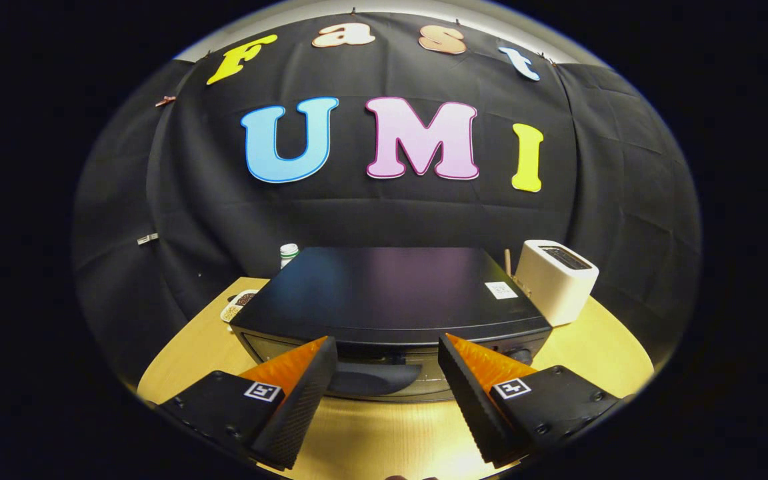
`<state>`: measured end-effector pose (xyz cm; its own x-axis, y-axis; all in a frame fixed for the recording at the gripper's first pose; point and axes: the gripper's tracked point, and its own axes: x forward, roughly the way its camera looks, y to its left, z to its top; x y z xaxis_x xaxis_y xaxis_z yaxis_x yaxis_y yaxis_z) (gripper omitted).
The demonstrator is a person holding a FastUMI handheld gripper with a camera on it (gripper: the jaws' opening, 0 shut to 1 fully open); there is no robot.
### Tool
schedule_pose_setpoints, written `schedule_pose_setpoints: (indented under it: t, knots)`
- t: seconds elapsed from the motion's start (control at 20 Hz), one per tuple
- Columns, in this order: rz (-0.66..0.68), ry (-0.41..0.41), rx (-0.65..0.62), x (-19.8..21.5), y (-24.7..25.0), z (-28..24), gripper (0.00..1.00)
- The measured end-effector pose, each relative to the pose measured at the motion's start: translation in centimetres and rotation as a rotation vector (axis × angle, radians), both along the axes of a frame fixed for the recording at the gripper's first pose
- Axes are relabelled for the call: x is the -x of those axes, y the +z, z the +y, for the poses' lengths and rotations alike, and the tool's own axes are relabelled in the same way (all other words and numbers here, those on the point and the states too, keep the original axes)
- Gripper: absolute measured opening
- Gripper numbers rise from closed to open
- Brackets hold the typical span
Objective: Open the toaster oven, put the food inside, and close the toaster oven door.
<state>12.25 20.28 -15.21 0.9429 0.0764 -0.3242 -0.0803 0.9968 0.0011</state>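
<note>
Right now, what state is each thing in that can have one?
toaster oven: door shut, handle just ahead of the fingers.
door handle: untouched, between the fingertips' line and the door.
gripper: fingers open, holding nothing.
white toaster: upright beside the oven, slot on top.
small bottle: upright behind the oven, cap on.

Camera on tongs (387, 347), close above toaster oven (391, 293), facing wall.
</note>
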Motion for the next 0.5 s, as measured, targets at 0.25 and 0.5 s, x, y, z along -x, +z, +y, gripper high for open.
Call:
schedule_pose_setpoints:
  t: [0.25,0.5]
  knots:
    - [0.008,-0.023,0.028,-0.8,-1.2,0.5,0.99]
    - [0.035,-0.025,-0.006,-0.5,-1.8,0.7,0.99]
